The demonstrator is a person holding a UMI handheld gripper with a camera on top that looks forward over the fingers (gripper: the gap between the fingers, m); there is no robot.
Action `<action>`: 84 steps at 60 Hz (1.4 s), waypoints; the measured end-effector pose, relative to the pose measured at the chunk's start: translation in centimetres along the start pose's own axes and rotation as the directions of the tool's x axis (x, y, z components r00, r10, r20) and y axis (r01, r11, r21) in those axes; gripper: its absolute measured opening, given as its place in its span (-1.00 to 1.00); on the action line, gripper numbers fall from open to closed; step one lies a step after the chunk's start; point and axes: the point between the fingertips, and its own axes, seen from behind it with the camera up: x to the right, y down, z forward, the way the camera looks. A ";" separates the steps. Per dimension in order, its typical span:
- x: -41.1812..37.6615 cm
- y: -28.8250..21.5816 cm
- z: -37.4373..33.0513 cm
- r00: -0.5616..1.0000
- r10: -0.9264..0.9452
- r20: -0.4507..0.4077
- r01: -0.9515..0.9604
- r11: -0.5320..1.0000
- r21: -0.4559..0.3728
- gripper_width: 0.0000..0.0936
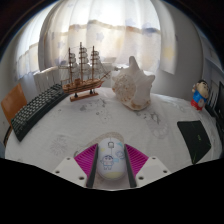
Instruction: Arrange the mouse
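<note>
Mouse [110, 161] clamped by gripper [111, 166], printing unreadable

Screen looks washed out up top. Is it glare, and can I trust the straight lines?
Gripper view: bright backlight through the curtain blows out the top; the table edge bows from fisheye distortion; the mouse between the hand-held gripper fingers looks soft and blurred.

Strong backlight from the curtained window [110, 25] ahead; I note the curtain is blown out to near white. The table [100, 125] is evenly lit, with soft, faint shadows. Heavy fisheye bending toward the rim. The nearest objects look slightly soft.
</note>
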 end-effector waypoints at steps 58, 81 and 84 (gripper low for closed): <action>38.2 -2.5 0.6 0.980 0.098 -0.175 -0.096 0.995 0.016 -0.19; 37.6 -3.1 -5.0 0.976 0.109 -0.189 -0.114 0.993 -0.019 0.81; 35.4 -4.1 -8.3 0.980 0.108 -0.167 -0.115 0.993 -0.029 0.81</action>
